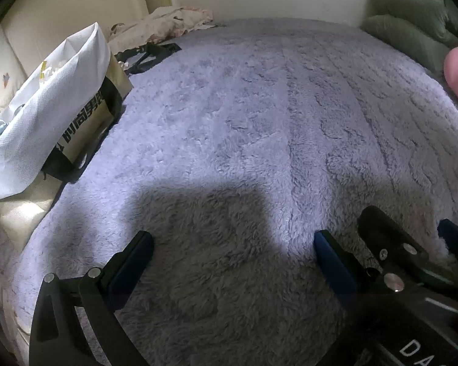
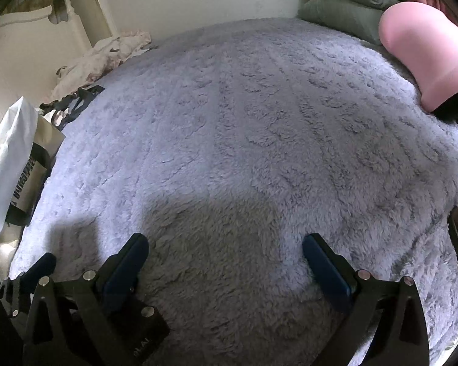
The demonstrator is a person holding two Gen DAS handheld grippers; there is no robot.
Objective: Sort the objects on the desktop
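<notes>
Tongs left (image 1: 233, 242) spread wide, nothing held | tongs right (image 2: 226, 245) spread wide (over fluffy blanket (image 2: 259, 122))

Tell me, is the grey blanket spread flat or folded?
Spread flat. The blanket covers the whole surface from the bag to the pink cushion, with no fold visible.

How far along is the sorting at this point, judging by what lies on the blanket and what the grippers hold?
Done: cannot tell; the fluffy blanket shows no loose things in its middle. In hand: nothing, the left gripper and right gripper both stand open and empty over it. Left: perhaps the white bag, the crumpled cloth, the green pillows and a pink thing at the edges.
</notes>
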